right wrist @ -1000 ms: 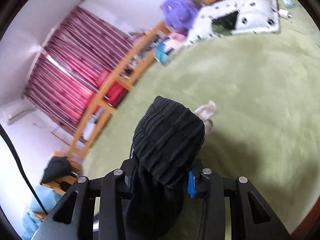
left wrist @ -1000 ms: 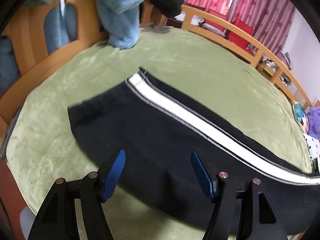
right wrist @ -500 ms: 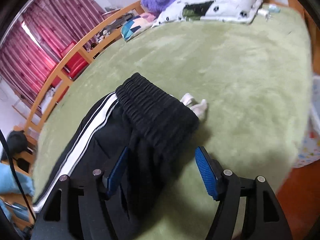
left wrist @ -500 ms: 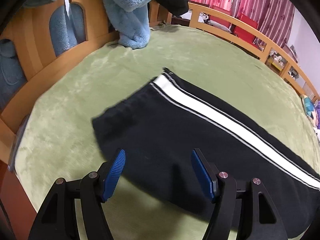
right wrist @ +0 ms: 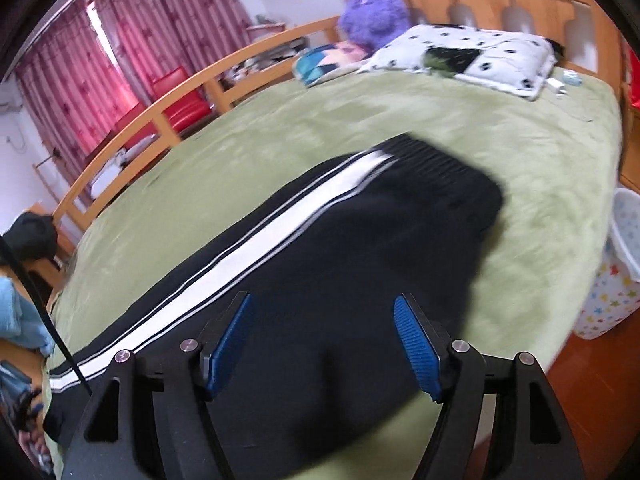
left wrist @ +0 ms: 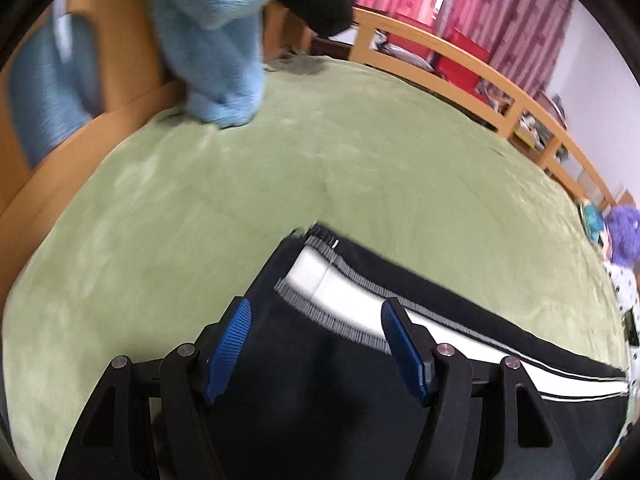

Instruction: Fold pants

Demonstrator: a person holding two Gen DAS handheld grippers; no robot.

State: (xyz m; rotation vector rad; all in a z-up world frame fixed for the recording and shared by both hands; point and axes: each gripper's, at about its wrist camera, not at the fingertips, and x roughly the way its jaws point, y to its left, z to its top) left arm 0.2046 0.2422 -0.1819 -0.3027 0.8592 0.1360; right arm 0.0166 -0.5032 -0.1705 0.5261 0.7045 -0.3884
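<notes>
Since a second ago your right gripper (right wrist: 322, 344) has let go of the bunched waistband it was carrying, and its jaws are opening further, with nothing pinched between the blue pads; the track pants (right wrist: 328, 264) lie on the bed under them. Your left gripper (left wrist: 314, 346) has slid in over the cuff end, which now sits much closer to its jaws than before.

Nearest you, both grippers stand wide and hold nothing. On the left side, black cloth spreads beneath the open jaws, but the pads (left wrist: 228, 344) do not press on it. Just beyond them is the leg cuff (left wrist: 316, 256), with its white side stripe (left wrist: 344, 296) running off to the right. On the right side, the ribbed waistband (right wrist: 436, 164) lies flat at the far end of the garment.

The pants look laid out lengthwise on the green bedspread (left wrist: 360, 152), legs apparently stacked one on the other. That reads as spreading done, and perhaps the lengthwise fold too. The cross folds, cuff towards waistband, still seem to be ahead.

Farther off are a light blue fleece (left wrist: 216, 40) by the wooden bed frame (left wrist: 452, 52), a spotted pillow (right wrist: 472, 56) and a purple plush toy (right wrist: 372, 12).
</notes>
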